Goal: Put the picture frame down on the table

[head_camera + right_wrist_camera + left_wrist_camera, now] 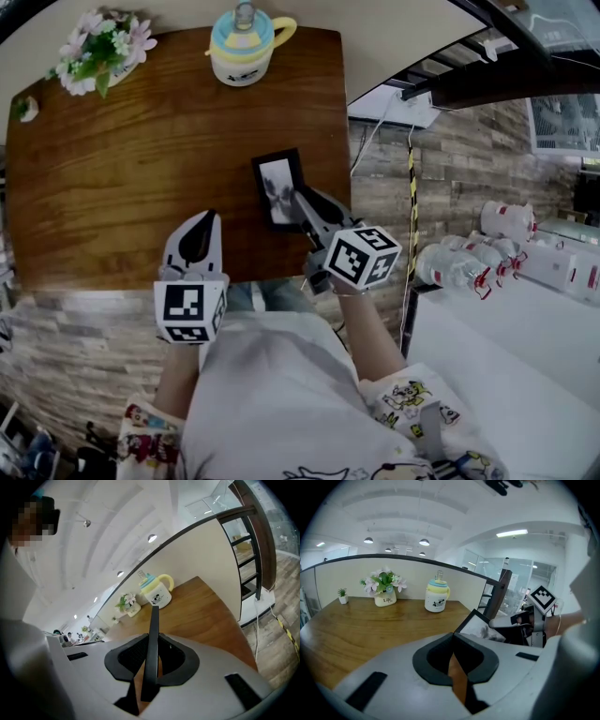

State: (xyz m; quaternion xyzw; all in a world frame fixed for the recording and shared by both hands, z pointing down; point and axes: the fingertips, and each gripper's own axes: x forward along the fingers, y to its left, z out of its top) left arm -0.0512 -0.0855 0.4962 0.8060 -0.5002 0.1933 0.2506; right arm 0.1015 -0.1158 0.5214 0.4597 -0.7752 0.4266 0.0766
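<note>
A black picture frame (278,187) with a grey photo hangs over the wooden table (112,178) near its right front part. My right gripper (302,202) is shut on the frame's lower right edge. In the right gripper view the picture frame (151,644) shows edge-on, pinched between the jaws. My left gripper (199,225) is shut with nothing in it, over the table's front edge, left of the frame. From the left gripper view the picture frame (480,627) tilts at the right, held by the right gripper (513,620).
A yellow and blue lidded mug (242,42) stands at the table's far edge. A white pot of pale flowers (98,52) and a tiny potted plant (25,108) are at the far left. Right of the table, cables and a white table (506,347) with bottles.
</note>
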